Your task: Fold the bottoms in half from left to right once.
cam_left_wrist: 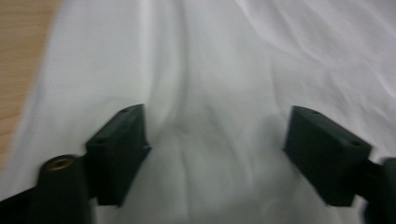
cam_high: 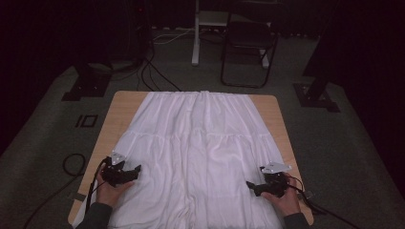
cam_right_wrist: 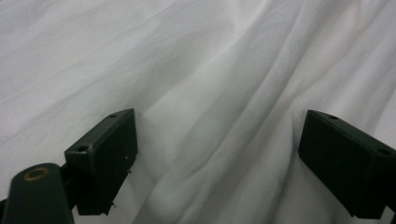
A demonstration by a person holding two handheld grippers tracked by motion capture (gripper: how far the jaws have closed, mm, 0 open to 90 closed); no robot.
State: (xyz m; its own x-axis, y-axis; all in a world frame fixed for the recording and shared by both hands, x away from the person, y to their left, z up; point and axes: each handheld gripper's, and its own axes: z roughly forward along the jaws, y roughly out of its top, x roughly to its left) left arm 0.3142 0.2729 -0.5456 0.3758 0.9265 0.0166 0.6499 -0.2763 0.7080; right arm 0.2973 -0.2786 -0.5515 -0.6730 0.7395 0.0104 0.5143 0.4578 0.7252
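A white gathered garment (cam_high: 198, 143) lies spread flat over most of a wooden table (cam_high: 123, 102), its near end hanging past the front edge. My left gripper (cam_high: 135, 172) rests on the cloth near its left side, pointing right, with jaws wide apart. In the left gripper view the white garment (cam_left_wrist: 210, 79) lies under the open left gripper (cam_left_wrist: 215, 149), nothing between the fingers (cam_left_wrist: 119, 154). My right gripper (cam_high: 251, 187) sits on the cloth near its right side, pointing left. The right gripper view has the open right gripper (cam_right_wrist: 217, 161) over folds of the garment (cam_right_wrist: 201, 84).
Bare wood shows along the table's left edge (cam_left_wrist: 18, 60) and right edge (cam_high: 284, 138). Beyond the table are a dark folding chair (cam_high: 248, 43), a white stand leg (cam_high: 195, 33), black stand bases (cam_high: 86, 86) and cables on the green floor (cam_high: 71, 164).
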